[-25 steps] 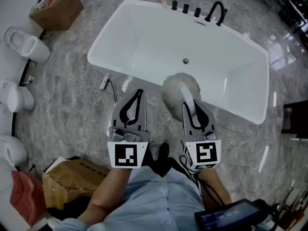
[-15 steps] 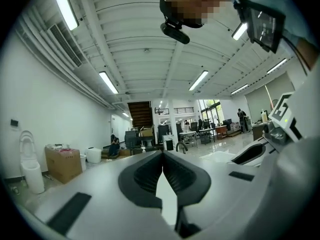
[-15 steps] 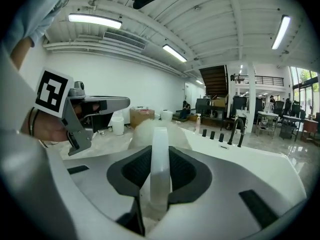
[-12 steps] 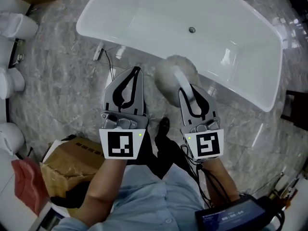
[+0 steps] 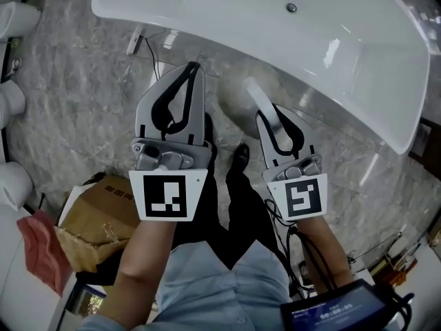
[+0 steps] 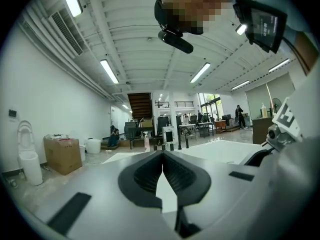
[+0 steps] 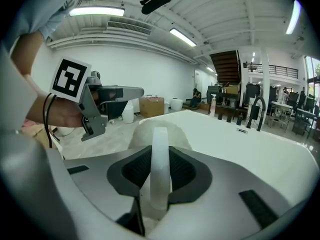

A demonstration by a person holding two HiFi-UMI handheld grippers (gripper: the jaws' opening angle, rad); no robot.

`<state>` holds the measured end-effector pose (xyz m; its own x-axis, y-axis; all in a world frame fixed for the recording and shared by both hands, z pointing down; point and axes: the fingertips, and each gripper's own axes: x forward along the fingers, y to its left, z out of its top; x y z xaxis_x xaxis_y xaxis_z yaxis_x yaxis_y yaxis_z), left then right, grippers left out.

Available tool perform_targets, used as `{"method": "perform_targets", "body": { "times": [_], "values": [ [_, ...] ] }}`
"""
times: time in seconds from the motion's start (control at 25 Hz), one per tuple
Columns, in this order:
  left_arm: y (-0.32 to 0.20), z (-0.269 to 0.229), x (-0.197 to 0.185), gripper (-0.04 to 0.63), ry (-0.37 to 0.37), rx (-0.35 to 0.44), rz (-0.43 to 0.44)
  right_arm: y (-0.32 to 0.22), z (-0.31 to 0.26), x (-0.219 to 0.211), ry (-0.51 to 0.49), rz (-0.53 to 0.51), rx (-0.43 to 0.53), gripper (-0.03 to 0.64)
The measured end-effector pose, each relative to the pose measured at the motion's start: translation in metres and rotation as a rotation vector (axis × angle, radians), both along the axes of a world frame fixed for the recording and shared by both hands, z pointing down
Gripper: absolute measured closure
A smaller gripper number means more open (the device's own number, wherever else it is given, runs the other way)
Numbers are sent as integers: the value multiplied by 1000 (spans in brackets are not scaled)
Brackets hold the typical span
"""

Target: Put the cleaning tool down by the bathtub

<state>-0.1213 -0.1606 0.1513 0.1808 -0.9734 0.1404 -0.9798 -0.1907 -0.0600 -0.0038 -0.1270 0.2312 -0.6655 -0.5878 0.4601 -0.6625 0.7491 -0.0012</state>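
Nearly at set-down: holding the cleaning tool (image 5: 238,98) over the floor (image 5: 83,102), just beside the bathtub (image 5: 227,5)
Right gripper (image 5: 265,116) fingers pinching its white handle, fluffy head pointing forward toward the tub wall, long axis in line with the gripper; left gripper (image 5: 193,69) fingers pressed together, empty. Next, probably: lower till the head rests, then spread the fingers

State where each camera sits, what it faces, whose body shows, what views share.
Head view: on head, facing down at tub, tool; arms, left hand-held gripper, right hand-held gripper show.
Left gripper view: rides that gripper, past shut jaws toward tub; head above.
Right gripper view: likewise, past jaws clamping tool; left hand shows.
All share the tub.
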Motion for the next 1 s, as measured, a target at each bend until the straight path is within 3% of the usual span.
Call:
{"method": "perform_targets", "body": {
  "times": [0.36, 0.76, 1.0],
  "values": [
    [-12, 83, -9, 578, 9, -38, 30, -18, 80, -13, 35, -17, -24, 515],
    [-24, 162, -10, 578, 54, -40, 59, -25, 167, -24, 78, -51, -32, 515],
    [-29, 214, -16, 578, 42, -35, 67, -27, 224, -25, 106, -71, -32, 515]
  ]
}}
